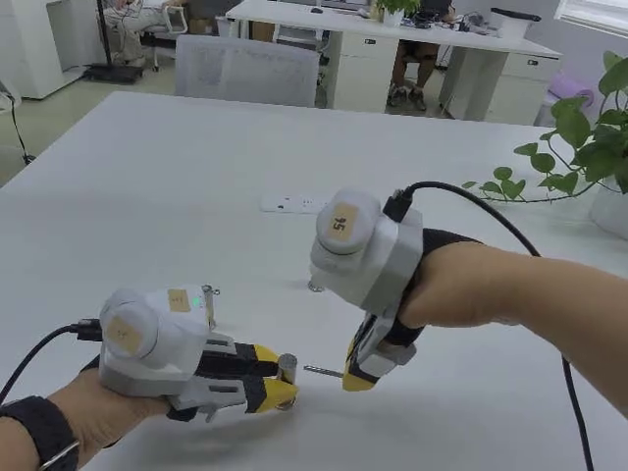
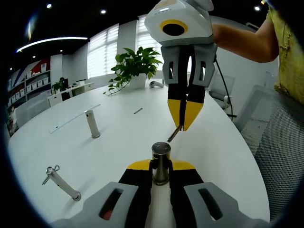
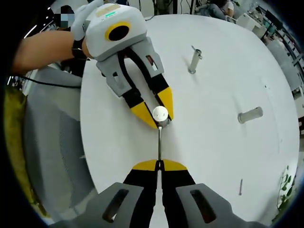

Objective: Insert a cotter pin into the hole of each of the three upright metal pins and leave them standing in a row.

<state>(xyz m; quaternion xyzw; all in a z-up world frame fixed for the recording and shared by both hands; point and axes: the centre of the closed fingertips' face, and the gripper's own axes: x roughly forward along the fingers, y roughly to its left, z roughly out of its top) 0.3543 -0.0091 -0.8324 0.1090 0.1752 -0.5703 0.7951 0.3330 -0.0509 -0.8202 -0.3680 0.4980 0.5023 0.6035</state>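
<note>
**Desk:** What does the head view offer that the gripper views lack?

**Photographer:** Both hands at once over a matte white table. The left gripper sits low at 7 o'clock in the frame, and the right gripper tips down at 5 o'clock. A white power strip lies at 12 o'clock from them, and a leafy plant trails in at 2 o'clock.

**Desk:** And the gripper views?

**Photographer:** The left gripper view looks along the tabletop. A bare pin stands at 10 o'clock from the held one. A fitted pin, with a wire loop through its head, is at 9 o'clock and leans in the fisheye. A spare cotter pin lies flat at 11 o'clock. The right gripper view looks down on the held pin's round top.

**Desk:** Materials?

**Photographer:** The pins are dull-silver cylinders with flat heads, and the cotter pins are thin bright wire. The jaw tips are yellow over black, and the gripper bodies are smooth grey-white plastic.

**Desk:** And the work itself?

**Photographer:** The left jaws pinch the metal pin by its lower shaft, holding it upright on the table. The right jaws are pressed together on the tail of the cotter pin. In the right gripper view it points to 12 o'clock from them. Its tip is just beside the pin's upper shaft, and whether it has entered the hole cannot be told.
</note>
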